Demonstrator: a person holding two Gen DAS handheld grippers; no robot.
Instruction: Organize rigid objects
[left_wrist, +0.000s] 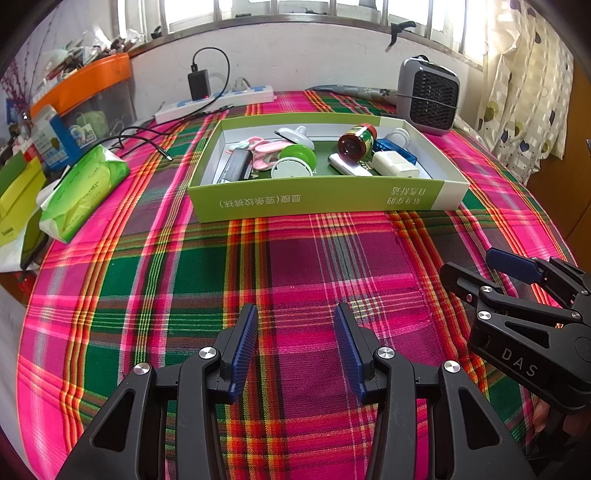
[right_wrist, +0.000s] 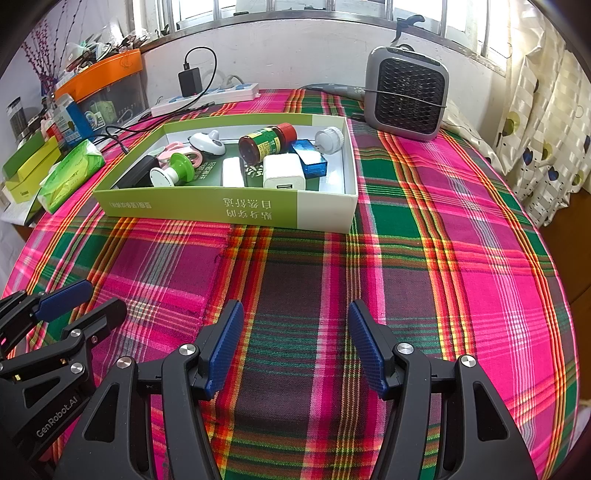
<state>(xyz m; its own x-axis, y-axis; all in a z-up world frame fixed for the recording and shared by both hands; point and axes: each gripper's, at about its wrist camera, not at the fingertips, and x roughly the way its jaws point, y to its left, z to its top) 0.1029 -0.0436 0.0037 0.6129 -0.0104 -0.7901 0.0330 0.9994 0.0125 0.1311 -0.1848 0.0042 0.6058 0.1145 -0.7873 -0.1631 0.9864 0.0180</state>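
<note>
Left hand-held gripper (left_wrist: 295, 314) at lower centre of its own view, jaws apart and empty; right hand-held gripper (right_wrist: 295, 310) likewise parted and empty, also visible at the left view's right edge.

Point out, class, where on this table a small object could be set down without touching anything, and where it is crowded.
Free: the plaid cloth between the green box and the left gripper and right gripper, both open; also the strip right of the box, in front of the grey heater. Crowded: inside the box, and the table's left edge around the tissue pack.
</note>
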